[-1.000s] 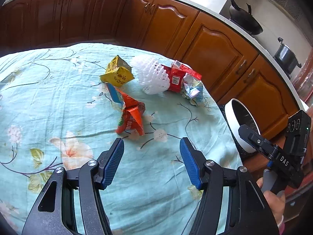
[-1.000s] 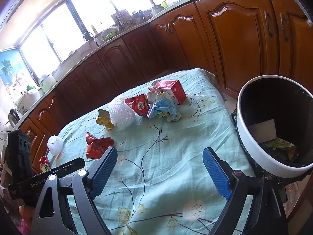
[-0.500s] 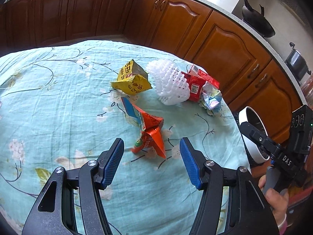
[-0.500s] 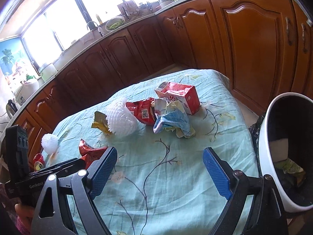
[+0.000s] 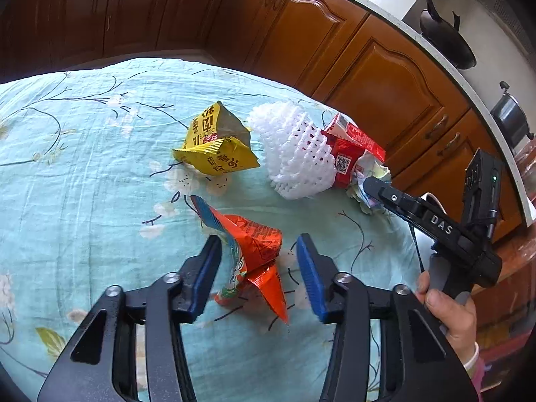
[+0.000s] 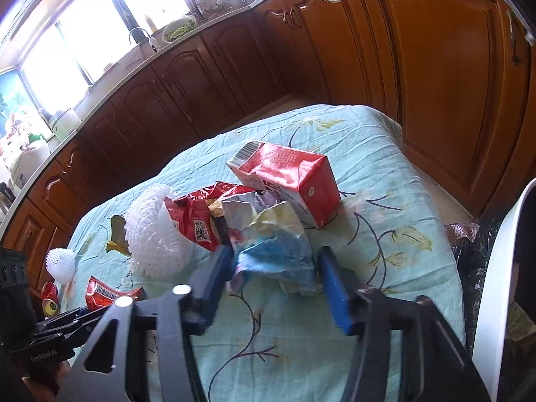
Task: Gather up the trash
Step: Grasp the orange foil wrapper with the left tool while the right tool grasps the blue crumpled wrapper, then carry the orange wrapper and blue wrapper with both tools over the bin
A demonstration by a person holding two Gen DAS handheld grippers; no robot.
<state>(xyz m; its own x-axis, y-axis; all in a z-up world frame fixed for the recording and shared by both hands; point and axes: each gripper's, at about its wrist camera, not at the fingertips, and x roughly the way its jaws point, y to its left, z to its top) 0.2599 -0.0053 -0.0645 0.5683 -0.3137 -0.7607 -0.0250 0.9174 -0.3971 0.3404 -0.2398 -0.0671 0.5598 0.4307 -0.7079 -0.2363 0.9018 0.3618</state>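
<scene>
Trash lies scattered on the table under a pale green flowered cloth (image 5: 83, 167), and each gripper has one piece between its pads. The crumpled orange foil snack wrapper (image 5: 249, 254) sits toward the near middle of the cloth, straight ahead of the left gripper (image 5: 259, 268); its long axis runs from a blue-striped tip on the far left down to a pointed orange flap on the near right, so it lies slantwise across the gap. The jaws have just been closing, with the wrapper between them; the left pad looks to be at the foil, the right one stands a little off, so I judge no firm grip yet.

The right gripper (image 6: 274, 274) straddles a crumpled blue-and-cream paper wad (image 6: 278, 251) near the table's right edge, jaws likewise just closing (whether both pads press I cannot tell; the near one is blurred). Just beyond lie a red carton (image 6: 294, 181), a red foil packet (image 6: 197, 217) and a white foam fruit net (image 6: 154, 234). A white-rimmed bin (image 6: 495, 284) stands off that right edge, nearer the right hand.
</scene>
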